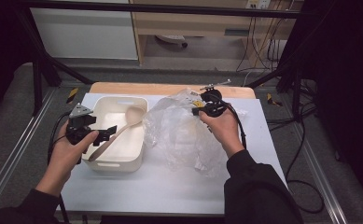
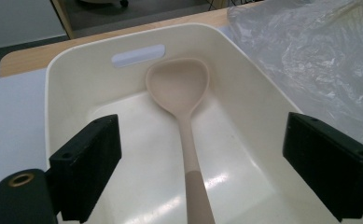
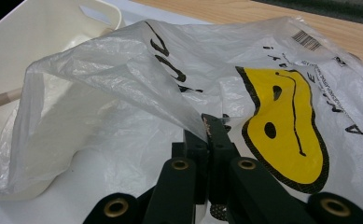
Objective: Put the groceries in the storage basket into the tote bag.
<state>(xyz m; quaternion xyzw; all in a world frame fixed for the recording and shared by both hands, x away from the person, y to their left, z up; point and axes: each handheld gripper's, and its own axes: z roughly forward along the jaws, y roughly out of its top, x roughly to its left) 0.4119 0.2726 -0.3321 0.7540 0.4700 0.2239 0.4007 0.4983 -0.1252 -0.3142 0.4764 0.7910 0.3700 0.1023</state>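
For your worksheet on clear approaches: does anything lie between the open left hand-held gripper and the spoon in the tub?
Nothing visible does. The left hand-held gripper has its jaws open on either side of the spoon handle inside the cream tub.

This looks like a lab recording station. A black metal frame [image 1: 44,60] surrounds the surface [image 1: 160,186]. Cables [image 1: 305,154] trail over grey carpet [image 1: 11,116].

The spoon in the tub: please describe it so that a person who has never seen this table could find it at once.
On the white table, left of the crumpled plastic bag, stands a cream tub. Inside it the spoon lies slanted, its bowl toward the far wall. It is the one long, beige, smooth thing there, between the open jaws of the left gripper.
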